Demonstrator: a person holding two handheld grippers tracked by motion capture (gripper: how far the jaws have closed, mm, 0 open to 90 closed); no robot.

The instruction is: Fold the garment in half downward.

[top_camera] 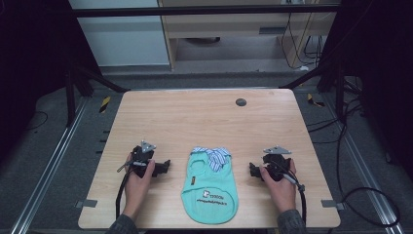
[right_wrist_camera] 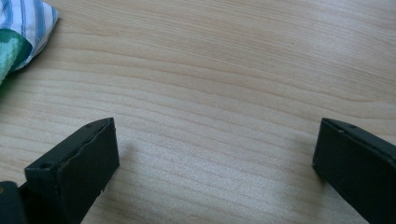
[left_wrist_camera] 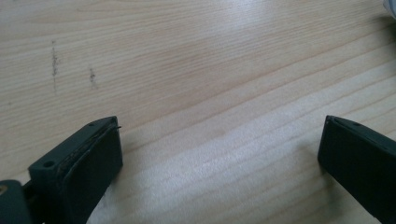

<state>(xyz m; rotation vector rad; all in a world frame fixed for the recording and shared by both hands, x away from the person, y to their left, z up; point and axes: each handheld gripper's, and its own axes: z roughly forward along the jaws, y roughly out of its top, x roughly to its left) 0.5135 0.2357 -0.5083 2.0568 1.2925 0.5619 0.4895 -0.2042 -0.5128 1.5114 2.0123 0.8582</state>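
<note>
free: bare table (top_camera: 195,112) beyond | obstacle: garment (top_camera: 210,187) between tools, probably flat

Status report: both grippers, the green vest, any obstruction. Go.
Left gripper open, empty, resting left of the vest. Right gripper open, empty, on its right. Green vest flat on the table, striped collar away from the person, untouched. Nothing in the way.

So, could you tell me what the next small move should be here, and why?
Probably bring the left gripper and right gripper inward to the edges of the green pet shirt. It lies flat on the table between them, untouched, and both grippers' jaws stand wide open over bare wood.
</note>
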